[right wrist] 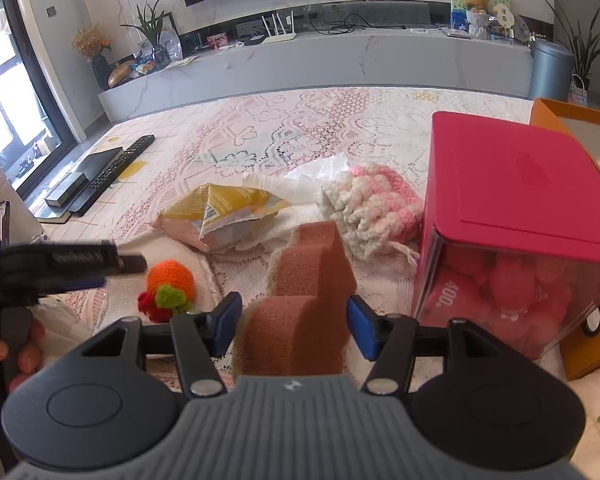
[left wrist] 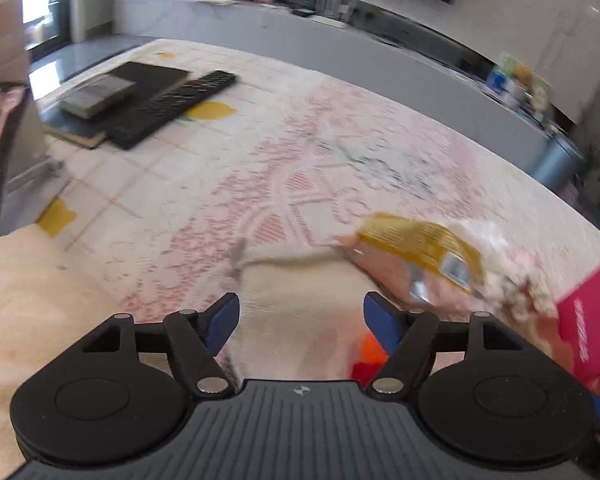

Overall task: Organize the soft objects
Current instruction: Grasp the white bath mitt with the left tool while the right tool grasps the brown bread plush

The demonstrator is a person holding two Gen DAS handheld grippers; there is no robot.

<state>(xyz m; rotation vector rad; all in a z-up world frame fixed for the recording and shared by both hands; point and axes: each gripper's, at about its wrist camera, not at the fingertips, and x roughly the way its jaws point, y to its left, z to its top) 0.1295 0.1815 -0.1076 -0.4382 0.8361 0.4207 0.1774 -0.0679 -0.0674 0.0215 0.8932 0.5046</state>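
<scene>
My right gripper (right wrist: 294, 322) is shut on a brown sponge (right wrist: 304, 300) and holds it above the lace-covered table. A pink-and-white knitted piece (right wrist: 374, 208) lies ahead, beside a red-lidded clear box (right wrist: 528, 208) with red soft items inside. An orange crocheted toy (right wrist: 168, 284) lies to the left. A yellow snack bag (right wrist: 224, 214) lies on white tissue (right wrist: 320, 176). My left gripper (left wrist: 300, 320) is open and empty above a cream cloth (left wrist: 296, 300), with the orange toy (left wrist: 372, 350) just under its right finger. The left gripper also shows in the right wrist view (right wrist: 132, 265).
A black remote (right wrist: 116, 168) and a dark book (right wrist: 80, 180) lie at the far left of the table. An orange box (right wrist: 580, 120) stands behind the red-lidded box. A long grey TV cabinet (right wrist: 320, 60) runs along the back wall.
</scene>
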